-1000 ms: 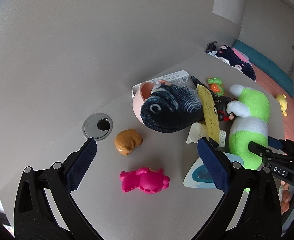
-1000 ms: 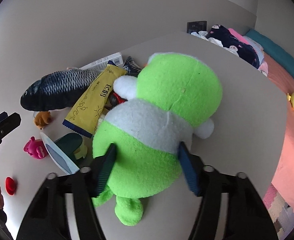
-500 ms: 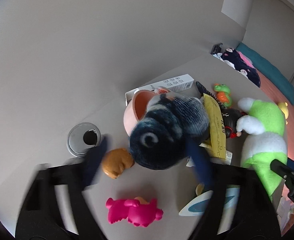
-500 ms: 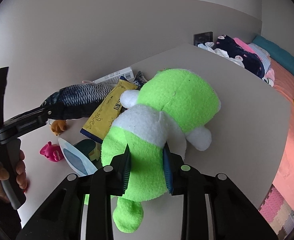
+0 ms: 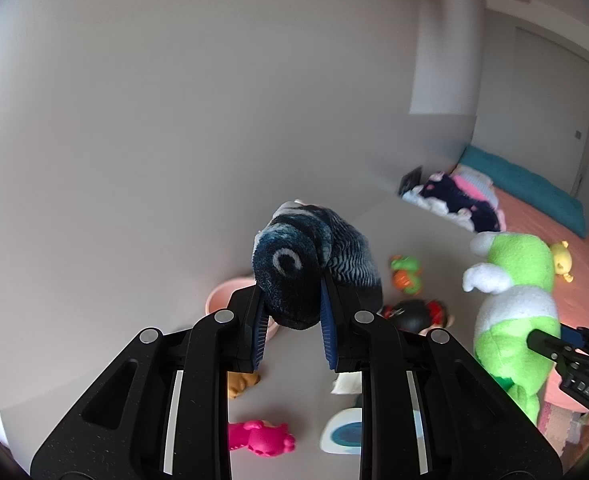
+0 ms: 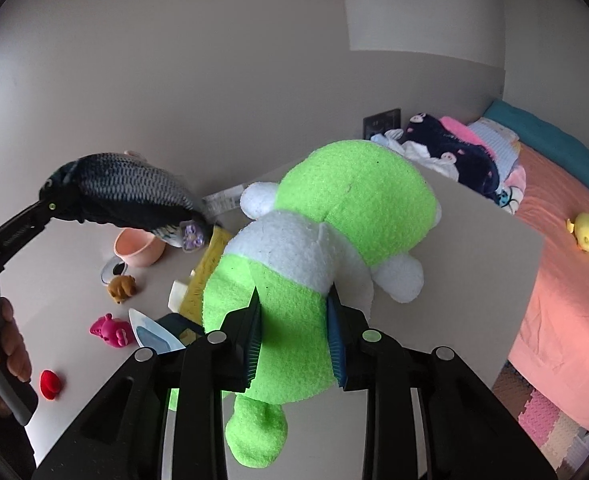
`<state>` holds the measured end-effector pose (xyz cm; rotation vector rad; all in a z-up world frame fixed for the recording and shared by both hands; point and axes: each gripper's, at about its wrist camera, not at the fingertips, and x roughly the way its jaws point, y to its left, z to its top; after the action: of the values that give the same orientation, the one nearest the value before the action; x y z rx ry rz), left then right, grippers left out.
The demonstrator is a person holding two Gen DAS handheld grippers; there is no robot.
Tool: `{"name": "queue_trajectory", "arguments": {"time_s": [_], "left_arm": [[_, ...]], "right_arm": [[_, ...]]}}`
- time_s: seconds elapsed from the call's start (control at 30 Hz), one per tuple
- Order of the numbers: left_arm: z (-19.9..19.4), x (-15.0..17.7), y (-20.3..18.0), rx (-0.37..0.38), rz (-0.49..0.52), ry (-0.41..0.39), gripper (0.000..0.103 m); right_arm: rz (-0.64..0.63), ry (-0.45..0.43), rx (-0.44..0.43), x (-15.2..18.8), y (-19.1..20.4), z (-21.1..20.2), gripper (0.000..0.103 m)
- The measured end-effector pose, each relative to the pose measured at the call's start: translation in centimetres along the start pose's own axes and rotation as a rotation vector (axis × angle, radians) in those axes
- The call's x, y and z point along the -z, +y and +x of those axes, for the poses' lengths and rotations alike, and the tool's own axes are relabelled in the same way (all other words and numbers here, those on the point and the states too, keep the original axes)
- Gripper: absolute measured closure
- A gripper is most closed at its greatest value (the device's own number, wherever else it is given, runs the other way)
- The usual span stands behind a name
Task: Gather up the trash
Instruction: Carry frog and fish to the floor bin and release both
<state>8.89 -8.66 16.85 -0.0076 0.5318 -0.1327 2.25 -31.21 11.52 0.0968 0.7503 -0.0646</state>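
My left gripper (image 5: 291, 322) is shut on the head of a dark blue plush fish (image 5: 310, 252) and holds it above the table; the fish also shows in the right wrist view (image 6: 122, 196). My right gripper (image 6: 294, 334) is shut on the body of a green and white plush frog (image 6: 334, 248), lifted off the table; it shows at the right in the left wrist view (image 5: 514, 304). On the table lie a yellow wrapper (image 6: 204, 276), a white and blue packet (image 6: 150, 334) and a white box (image 6: 224, 200).
A pink cup (image 6: 138, 250), brown toy (image 6: 121, 287), pink toy (image 6: 108, 330), red toy (image 6: 50, 384) and a grommet hole (image 6: 112, 272) are on the grey table (image 6: 474, 264). Folded clothes (image 6: 454, 152) lie at the far corner. A bed (image 6: 566, 248) is at the right.
My left gripper shut on the fish's head and lifted it off the table. My right gripper shut on the frog's body and raised it.
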Motion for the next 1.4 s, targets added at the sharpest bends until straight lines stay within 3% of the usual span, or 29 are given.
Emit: {"name": "queue_trajectory", "arguments": {"time_s": [0.33, 0.6, 1.0, 1.2, 1.4], "left_arm": [[-6.0, -1.1, -4.7, 0.111, 0.053, -0.083, 0.081], [-9.5, -0.7, -12.4, 0.268, 0.129, -0.107, 0.081], [-10.2, 4.7, -27.1, 0.507, 0.324, -0.043, 0.081], [-8.9, 7.5, -32.7, 0.569, 0.412, 0.019, 0.081], [-7.2, 10.7, -36.0, 0.583, 0.490, 0.092, 0.081]], "right_arm": [[0.060, -0.078, 0.081, 0.6, -4.7, -5.8, 0.073], [0.135, -0.111, 0.169, 3.3, -10.5, -10.1, 0.072], [0.279, -0.079, 0.334, 10.7, -21.8, -14.8, 0.072], [0.359, -0.059, 0.382, 13.5, -26.7, -15.7, 0.072], [0.426, -0.018, 0.398, 15.6, -30.5, -14.5, 0.072]]}}
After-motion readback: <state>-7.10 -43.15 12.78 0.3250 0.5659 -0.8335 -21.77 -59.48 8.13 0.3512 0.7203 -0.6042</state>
